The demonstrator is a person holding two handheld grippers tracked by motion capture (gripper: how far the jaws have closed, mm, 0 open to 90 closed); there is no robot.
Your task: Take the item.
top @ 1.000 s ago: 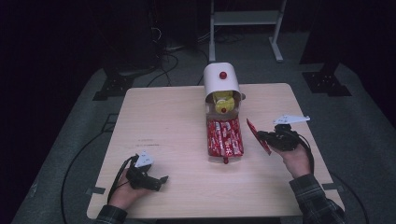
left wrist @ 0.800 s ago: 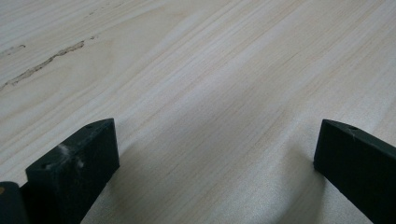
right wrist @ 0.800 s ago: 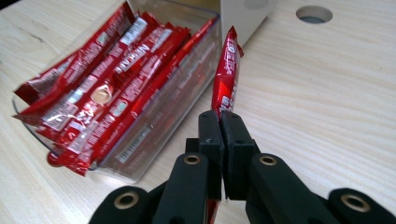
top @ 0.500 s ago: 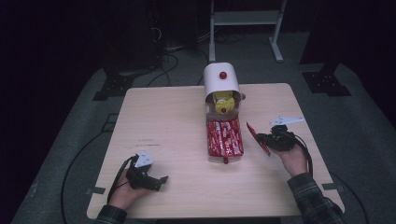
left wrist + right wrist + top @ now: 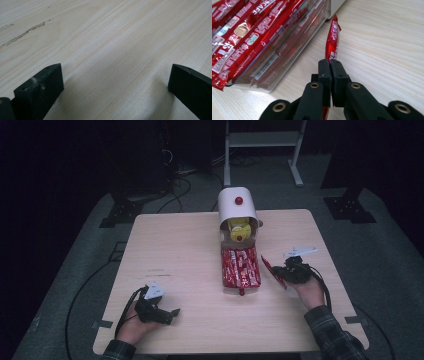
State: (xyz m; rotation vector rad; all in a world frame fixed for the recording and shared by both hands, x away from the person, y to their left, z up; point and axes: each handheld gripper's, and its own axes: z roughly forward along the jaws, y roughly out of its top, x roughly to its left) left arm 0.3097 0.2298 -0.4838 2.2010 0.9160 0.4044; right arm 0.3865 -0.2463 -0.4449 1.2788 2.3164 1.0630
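My right gripper (image 5: pixel 330 63) (image 5: pixel 280 270) is shut on a red stick sachet (image 5: pixel 332 37) (image 5: pixel 270 268), which juts out ahead of the jaws just over the table, to the right of the clear drawer. That clear drawer (image 5: pixel 287 53) (image 5: pixel 241 287) holds several red stick sachets (image 5: pixel 240 265) and is pulled out of a white dispenser (image 5: pixel 237 207) with a red knob. My left gripper (image 5: pixel 172 312) rests at the front left of the table, its jaws wide apart over bare wood, black fingertips (image 5: pixel 42 87) holding nothing.
The light wooden table (image 5: pixel 175 250) stands on a grey floor mat. Yellow items (image 5: pixel 239 226) sit in the dispenser's mouth. A white frame stand (image 5: pixel 262 150) is behind the table. Cables (image 5: pixel 172 175) run across the floor at the back left.
My right gripper has sunk a little toward the table with the red sachet still in it. The left gripper has stayed put.
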